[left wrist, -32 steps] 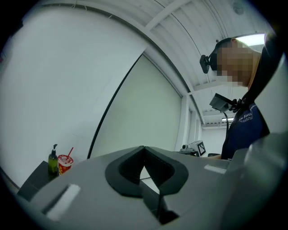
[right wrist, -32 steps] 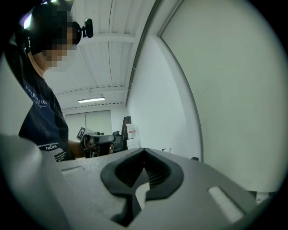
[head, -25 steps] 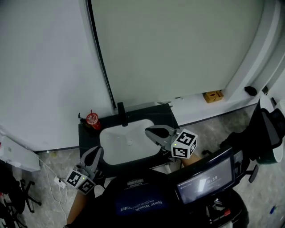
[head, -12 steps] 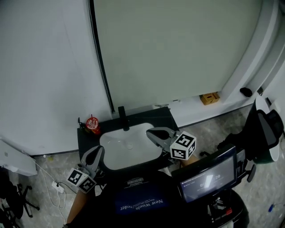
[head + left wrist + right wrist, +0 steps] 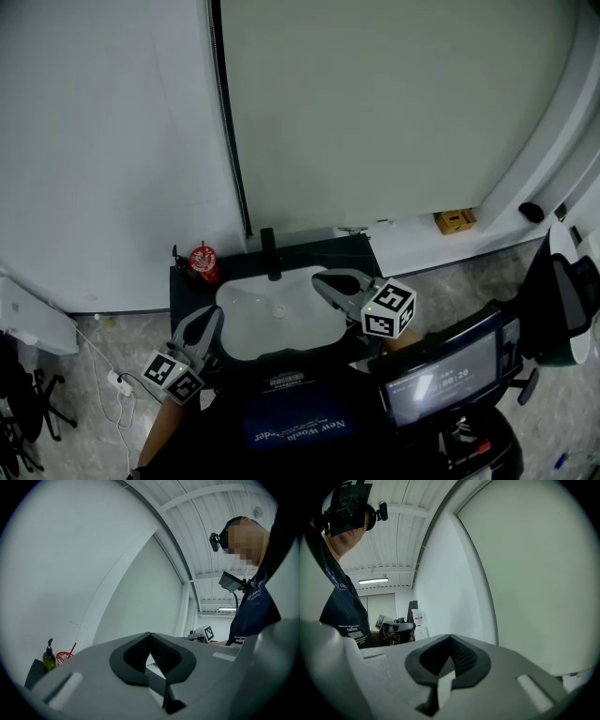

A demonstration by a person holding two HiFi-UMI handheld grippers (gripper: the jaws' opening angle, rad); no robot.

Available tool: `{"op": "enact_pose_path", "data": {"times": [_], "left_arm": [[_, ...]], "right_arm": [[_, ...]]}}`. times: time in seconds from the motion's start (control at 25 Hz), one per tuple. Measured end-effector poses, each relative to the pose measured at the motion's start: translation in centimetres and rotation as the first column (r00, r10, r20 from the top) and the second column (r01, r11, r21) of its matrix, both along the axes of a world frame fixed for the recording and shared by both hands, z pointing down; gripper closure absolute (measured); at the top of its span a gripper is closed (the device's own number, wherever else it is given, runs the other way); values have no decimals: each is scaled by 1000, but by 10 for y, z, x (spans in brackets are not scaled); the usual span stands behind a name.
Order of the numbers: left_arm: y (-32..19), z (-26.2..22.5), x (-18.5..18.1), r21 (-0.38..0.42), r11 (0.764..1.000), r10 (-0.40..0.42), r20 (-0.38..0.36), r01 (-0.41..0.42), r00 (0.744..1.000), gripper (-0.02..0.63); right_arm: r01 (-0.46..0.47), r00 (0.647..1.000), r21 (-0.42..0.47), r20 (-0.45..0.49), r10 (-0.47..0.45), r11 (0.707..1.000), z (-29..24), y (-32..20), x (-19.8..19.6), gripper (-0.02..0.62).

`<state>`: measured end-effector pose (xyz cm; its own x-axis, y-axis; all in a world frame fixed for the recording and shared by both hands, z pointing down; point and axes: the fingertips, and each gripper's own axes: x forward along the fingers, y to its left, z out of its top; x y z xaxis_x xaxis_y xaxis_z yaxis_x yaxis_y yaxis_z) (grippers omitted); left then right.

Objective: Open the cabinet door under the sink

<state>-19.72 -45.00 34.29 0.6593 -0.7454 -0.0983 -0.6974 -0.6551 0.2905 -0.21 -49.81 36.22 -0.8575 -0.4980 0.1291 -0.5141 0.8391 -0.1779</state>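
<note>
Both jaws are closed on nothing: your left hand-held gripper (image 5: 210, 319) sits with its tips together at the near left corner of the white sink (image 5: 251, 317), and your right hand-held gripper (image 5: 321, 278), equally pinched and empty, hovers over the basin's right rim. The cabinet door is not in view. It should lie below both tools, under the sink, hidden by the front edge and your own body, while both gripper views look out roughly level at the wall. The main risk is reaching down blind with closed jaws, so they slide off the door edge or handle. A hurried drop may also knock the sink front, and a left sweep could tip the red cup (image 5: 202, 263) beyond it.
</note>
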Motion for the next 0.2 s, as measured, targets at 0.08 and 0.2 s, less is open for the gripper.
{"op": "enact_pose_path", "data": {"times": [0.08,0.2], "left_arm": [[-7,1,1,-1,1000,-1,5,1,1000,606],[-18,0,3,-3,1000,-2,7,2,1000,606]], "right_arm": [[2,1000,-4,1,-2,1000,1,-7,1,595],[6,1000,-10,-2,-6,1000,2,-19,3,595]]}}
